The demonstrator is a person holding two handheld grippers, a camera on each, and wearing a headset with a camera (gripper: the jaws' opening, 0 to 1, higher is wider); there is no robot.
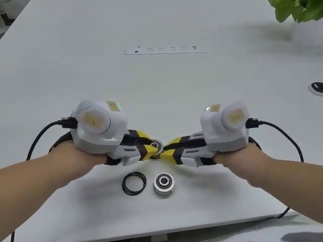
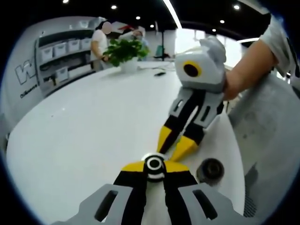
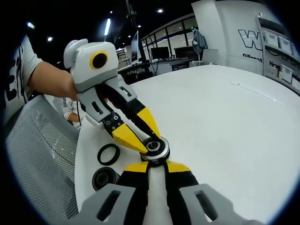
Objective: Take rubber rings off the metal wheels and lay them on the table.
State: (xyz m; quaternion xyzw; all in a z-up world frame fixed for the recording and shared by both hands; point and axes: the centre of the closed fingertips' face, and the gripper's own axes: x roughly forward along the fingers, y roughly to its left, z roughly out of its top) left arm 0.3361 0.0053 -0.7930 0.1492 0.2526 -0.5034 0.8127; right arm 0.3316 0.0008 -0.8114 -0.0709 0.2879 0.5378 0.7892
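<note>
Legible only in part: a large dark "W" on the white wall [image 2: 28,70] at the left of the left gripper view, with a smaller line of lettering beneath, too blurred to read. Another large "W" on the wall panel [image 3: 253,42] at the upper right of the right gripper view, again over a small unreadable line. Marks on the power strip [image 1: 164,49] in the head view, too small to make out.
</note>
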